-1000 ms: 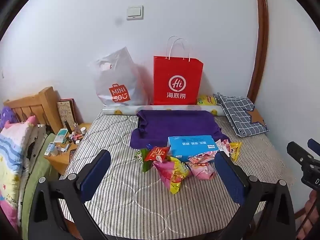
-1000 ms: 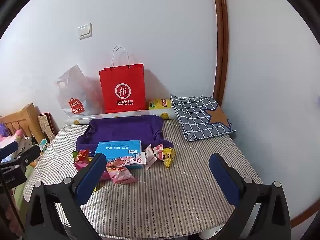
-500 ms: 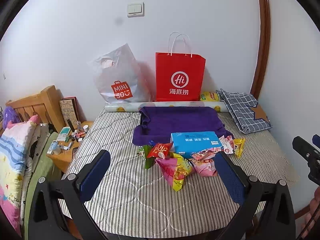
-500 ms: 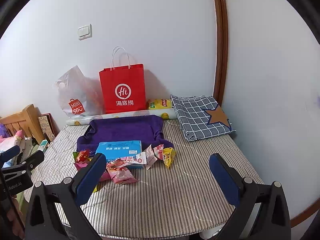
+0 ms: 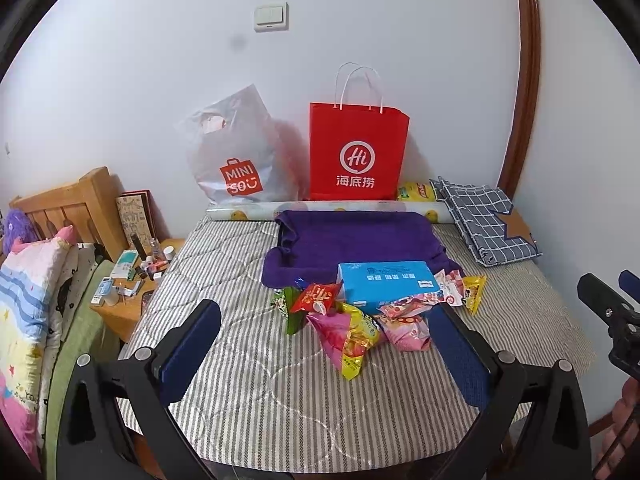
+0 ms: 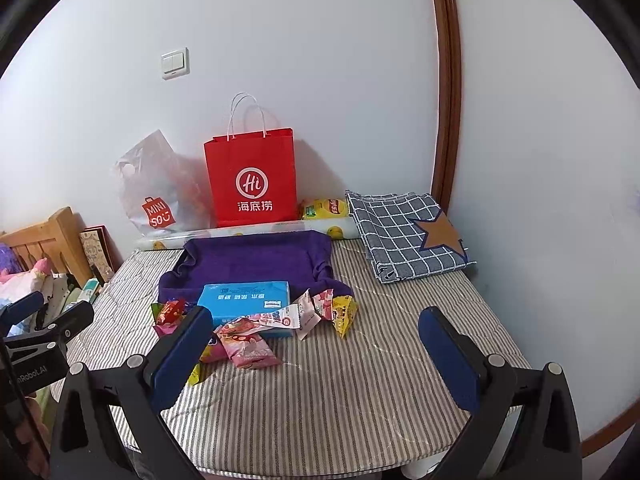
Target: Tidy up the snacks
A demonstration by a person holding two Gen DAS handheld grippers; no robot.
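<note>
A pile of snack packets (image 5: 352, 328) lies mid-mattress around a blue box (image 5: 386, 282); it shows in the right wrist view too, packets (image 6: 248, 346) and box (image 6: 244, 300). A purple towel (image 5: 352, 240) lies behind them. A red paper bag (image 5: 358, 152) and a grey Miniso bag (image 5: 236, 152) stand against the wall. My left gripper (image 5: 326, 344) is open and empty, held above the near mattress, short of the pile. My right gripper (image 6: 316, 350) is open and empty, to the right of the pile.
A striped mattress (image 5: 248, 392) holds everything. A folded checked cloth (image 6: 408, 232) lies at the back right, a yellow chip bag (image 6: 324, 208) beside the red bag. A cluttered wooden nightstand (image 5: 132, 280) and a bed with pillows (image 5: 28, 300) stand left.
The left gripper has moved forward and slightly up, so the pile and bags look a little closer. The right gripper has barely moved. Both stay open.
</note>
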